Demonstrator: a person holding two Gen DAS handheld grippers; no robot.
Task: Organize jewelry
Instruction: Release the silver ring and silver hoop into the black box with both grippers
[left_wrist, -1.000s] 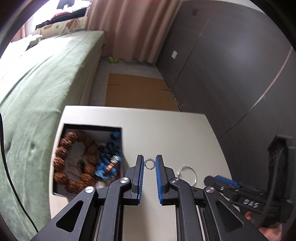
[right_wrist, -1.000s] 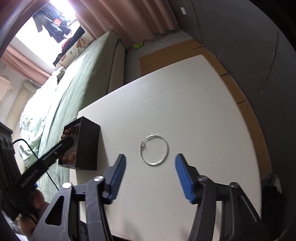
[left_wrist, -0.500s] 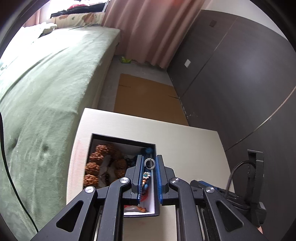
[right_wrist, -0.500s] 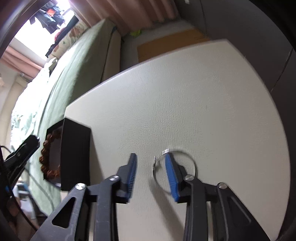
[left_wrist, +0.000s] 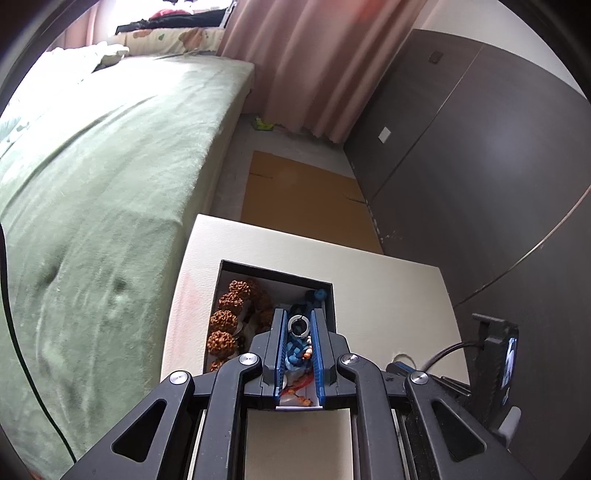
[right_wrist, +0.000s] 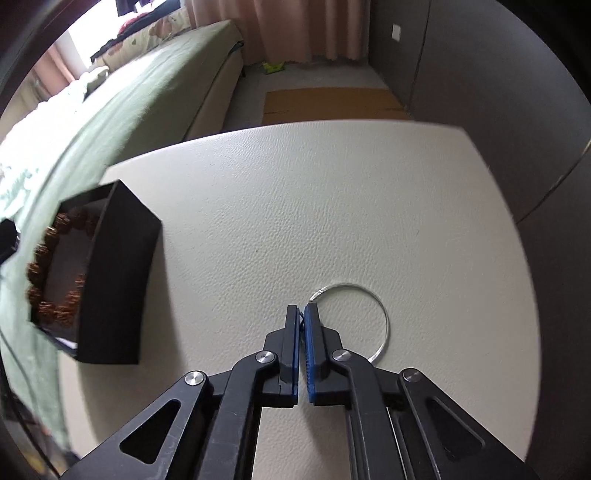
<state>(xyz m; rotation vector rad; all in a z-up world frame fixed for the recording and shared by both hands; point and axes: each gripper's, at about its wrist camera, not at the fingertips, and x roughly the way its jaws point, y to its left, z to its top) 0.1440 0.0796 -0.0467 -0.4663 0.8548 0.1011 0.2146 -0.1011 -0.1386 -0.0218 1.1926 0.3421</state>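
Observation:
My left gripper (left_wrist: 298, 316) is shut on a small silver ring (left_wrist: 297, 327) and holds it above the open black jewelry box (left_wrist: 275, 274). The box holds a brown bead bracelet (left_wrist: 223, 320) and a blue braided bracelet (left_wrist: 295, 350). In the right wrist view, my right gripper (right_wrist: 302, 312) is shut on the left edge of a thin silver bangle (right_wrist: 384, 317) that lies on the white table (right_wrist: 332, 206). The black box (right_wrist: 118, 280) stands to its left.
A green bed (left_wrist: 92, 184) runs along the table's left side. A dark wardrobe wall (left_wrist: 480, 166) stands on the right. Brown cardboard (left_wrist: 306, 206) lies on the floor beyond the table. A black phone mount (left_wrist: 498, 354) sits at the right.
My left gripper carried the ring from the table to above the box. My right gripper moved down to the bangle and closed on its edge.

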